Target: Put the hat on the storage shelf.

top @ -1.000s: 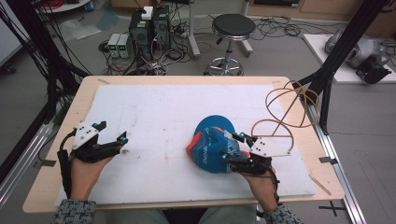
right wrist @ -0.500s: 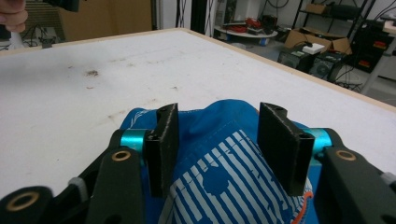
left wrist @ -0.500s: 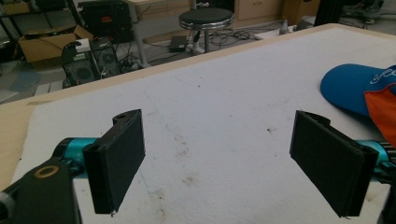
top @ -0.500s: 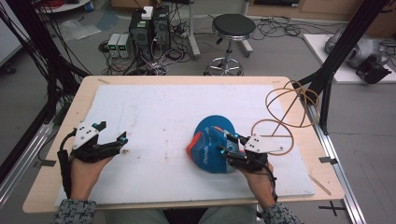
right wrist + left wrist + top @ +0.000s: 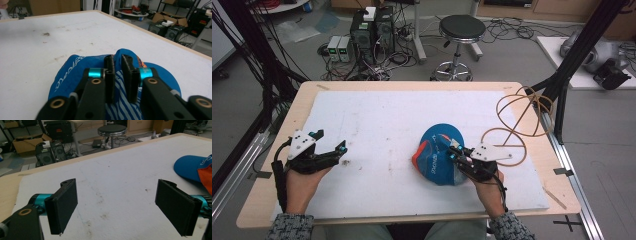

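Cap [image 5: 439, 155] — rounded blue mesh fabric, curved stiff brim

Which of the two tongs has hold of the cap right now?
The right tongs: their pads have just closed on a fold of the blue and orange cap. The left tongs stand wide open over bare white mat, apart from the cap.

One blue cap [image 5: 439, 155] lies on the table [image 5: 272, 200]. One white mat [image 5: 377, 120] covers the tabletop. Two tools are present: the left tool [image 5: 343, 148] and the right tool [image 5: 453, 153]. One wire frame [image 5: 524, 112] stands at the table's far right. One black stool [image 5: 462, 27] stands on the floor beyond the table.
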